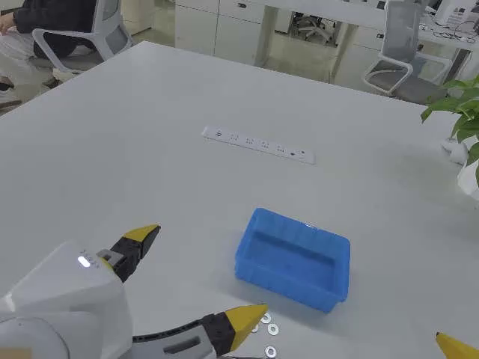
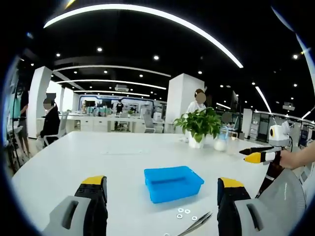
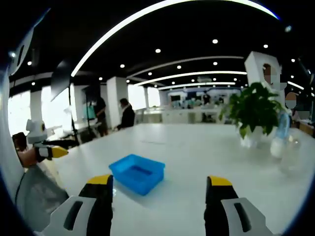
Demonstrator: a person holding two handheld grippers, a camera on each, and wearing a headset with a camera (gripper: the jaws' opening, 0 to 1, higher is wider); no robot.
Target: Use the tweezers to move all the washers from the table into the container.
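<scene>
1. My left tongs (image 1: 196, 275) are spread wide with nothing between them, low over the near edge of the white surface (image 1: 150, 149).
2. My right tongs (image 3: 159, 181) are also wide and carry nothing. The left gripper view shows them off to the right, held up in a hand above the surface.
3. The washers (image 1: 268, 329) lie loose on the surface in a small cluster, just in front of the near side of the container (image 1: 293, 258) and outside it. One yellow tip of the left tongs sits just beside them.
4. The tweezers (image 2: 197, 223) lie flat on the surface near the washers, on my side of them. Neither pair of tongs touches them.
5. The container is a blue open tray standing upright. I cannot see anything inside it from here.
6. Beyond it a white power strip (image 1: 258, 144) lies across the surface, and a potted plant (image 1: 464, 112) stands at the far right.
</scene>
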